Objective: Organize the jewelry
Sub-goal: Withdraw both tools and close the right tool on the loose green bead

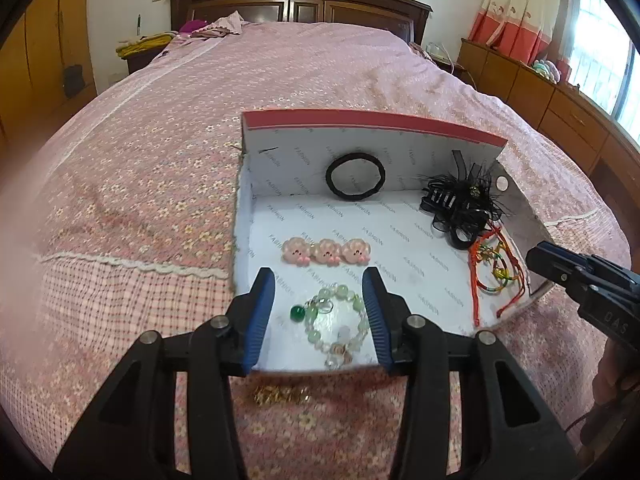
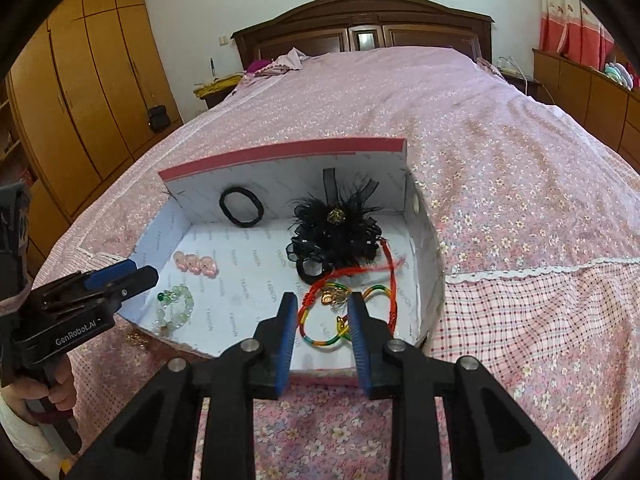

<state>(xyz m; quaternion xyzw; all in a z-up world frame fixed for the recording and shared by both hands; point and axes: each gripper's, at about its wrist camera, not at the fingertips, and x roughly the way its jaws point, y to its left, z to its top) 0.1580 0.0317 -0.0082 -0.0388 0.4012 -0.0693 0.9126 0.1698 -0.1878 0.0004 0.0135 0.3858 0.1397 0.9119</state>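
Observation:
A white-lined box (image 1: 360, 120) (image 2: 280, 150) lies open on the bed. Inside are a green bead bracelet (image 1: 340, 326) (image 2: 176, 306), three pink clips (image 1: 326, 251) (image 2: 196, 264), a black hair tie (image 1: 355, 176) (image 2: 241, 206), a black feather clip (image 1: 464, 198) (image 2: 336, 224) and red and rainbow cord bracelets (image 1: 496, 272) (image 2: 344, 312). A gold piece (image 1: 280, 394) (image 2: 136, 338) lies on the bedspread just outside the box's near wall. My left gripper (image 1: 319, 284) (image 2: 132, 274) is open over the bead bracelet. My right gripper (image 2: 322, 304) (image 1: 538, 260) is open over the cord bracelets.
The pink floral bedspread (image 1: 160, 160) stretches all around the box. A wooden headboard (image 2: 360, 28) stands at the far end. A wardrobe (image 2: 80, 100) is on the left and low cabinets (image 1: 560, 100) run under the window on the right.

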